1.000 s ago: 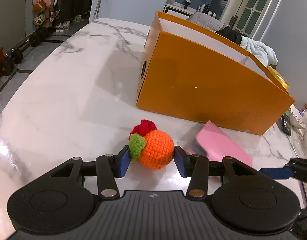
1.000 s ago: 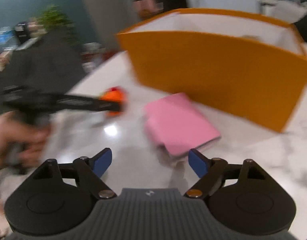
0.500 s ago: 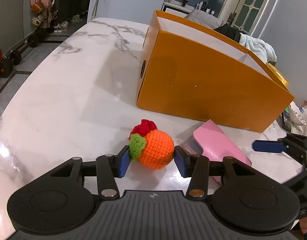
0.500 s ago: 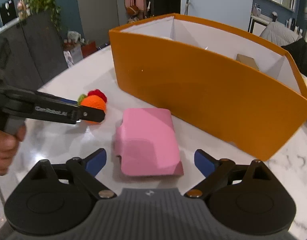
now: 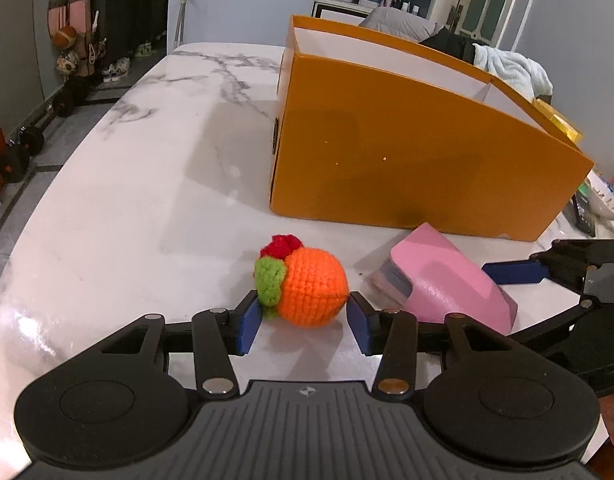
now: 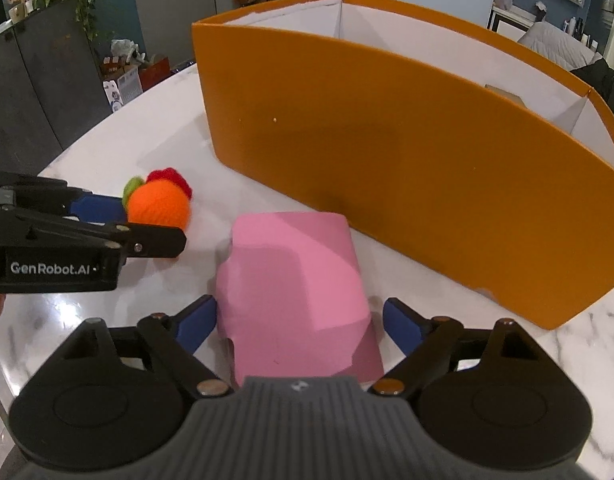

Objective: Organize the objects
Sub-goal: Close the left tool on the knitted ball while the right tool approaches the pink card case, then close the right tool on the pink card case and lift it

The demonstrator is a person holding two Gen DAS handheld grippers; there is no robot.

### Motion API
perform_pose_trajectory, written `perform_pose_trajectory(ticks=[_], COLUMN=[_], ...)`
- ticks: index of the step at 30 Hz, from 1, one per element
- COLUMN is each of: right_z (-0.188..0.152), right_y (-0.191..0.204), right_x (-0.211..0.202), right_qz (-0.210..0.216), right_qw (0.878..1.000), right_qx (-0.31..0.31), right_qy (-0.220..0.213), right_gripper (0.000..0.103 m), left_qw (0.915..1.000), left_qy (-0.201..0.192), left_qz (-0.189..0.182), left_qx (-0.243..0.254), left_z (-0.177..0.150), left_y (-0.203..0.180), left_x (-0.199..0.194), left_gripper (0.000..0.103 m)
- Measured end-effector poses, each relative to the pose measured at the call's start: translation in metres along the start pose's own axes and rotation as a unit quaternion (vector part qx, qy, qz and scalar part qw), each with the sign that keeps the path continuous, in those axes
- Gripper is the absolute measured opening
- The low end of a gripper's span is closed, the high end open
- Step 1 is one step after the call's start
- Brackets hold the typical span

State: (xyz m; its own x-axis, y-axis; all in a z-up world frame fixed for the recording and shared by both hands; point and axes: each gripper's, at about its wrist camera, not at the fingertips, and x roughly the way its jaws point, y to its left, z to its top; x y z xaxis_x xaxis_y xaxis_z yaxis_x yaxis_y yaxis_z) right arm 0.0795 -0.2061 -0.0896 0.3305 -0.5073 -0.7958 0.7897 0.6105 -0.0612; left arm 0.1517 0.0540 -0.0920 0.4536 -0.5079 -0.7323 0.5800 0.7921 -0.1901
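An orange crocheted ball (image 5: pixel 313 288) with green and red tufts lies on the white marble table (image 5: pixel 127 208). My left gripper (image 5: pixel 305 322) is open, its blue pads on either side of the ball's near half. A pink case (image 6: pixel 295 292) lies flat to the right of the ball. My right gripper (image 6: pixel 297 322) is open and straddles the case's near end. The ball (image 6: pixel 159 204) and the left gripper show at the left of the right wrist view. The case (image 5: pixel 439 276) shows in the left wrist view too.
A large open orange box (image 5: pixel 407 160) with white inner walls and a divider stands just behind the ball and case; it also fills the back of the right wrist view (image 6: pixel 407 152). The table's left edge drops to a floor with dumbbells (image 5: pixel 15 156).
My right gripper has moved forward over the pink case, which now lies between its fingers. My left gripper and the ball have stayed put.
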Motion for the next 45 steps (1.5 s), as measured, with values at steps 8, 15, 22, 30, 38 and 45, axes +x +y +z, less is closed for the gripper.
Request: perform_pose_trajectory(ticks=[8, 15, 22, 30, 38, 45], right_z=[-0.004, -0.015, -0.021, -0.023, -0.026, -0.033], right_y=[-0.007, -0.023, -0.029, -0.033, -0.038, -0.048], right_x=[-0.003, -0.016, -0.033, -0.06, -0.084, -0.082], right_qz=[-0.019, -0.016, -0.023, -0.033, -0.033, -0.044], right_qw=[1.0, 0.999, 0.998, 0.997, 0.997, 0.995], right_qx=[0.016, 0.045, 0.06, 0.065, 0.074, 0.093], right_qy=[-0.002, 0.004, -0.005, -0.021, -0.018, 0.008], right_gripper=[0.083, 0.081, 0.081, 0.08, 0.036, 0.064], left_qw=[0.9996, 1.0, 0.9998, 0.9994, 0.9987, 0.9985], left_qy=[-0.001, -0.006, -0.014, -0.018, -0.027, -0.029], left_qz=[0.024, 0.001, -0.005, -0.009, -0.014, -0.019], left_qx=[0.018, -0.002, 0.009, 0.029, 0.04, 0.043], left_z=[-0.001, -0.004, -0.001, 0.003, 0.006, 0.004], left_y=[-0.008, -0.007, -0.016, -0.03, -0.041, -0.044], left_x=[0.001, -0.004, -0.01, -0.02, -0.033, -0.039], left_gripper=[0.05, 0.048, 0.048, 0.048, 0.048, 0.048])
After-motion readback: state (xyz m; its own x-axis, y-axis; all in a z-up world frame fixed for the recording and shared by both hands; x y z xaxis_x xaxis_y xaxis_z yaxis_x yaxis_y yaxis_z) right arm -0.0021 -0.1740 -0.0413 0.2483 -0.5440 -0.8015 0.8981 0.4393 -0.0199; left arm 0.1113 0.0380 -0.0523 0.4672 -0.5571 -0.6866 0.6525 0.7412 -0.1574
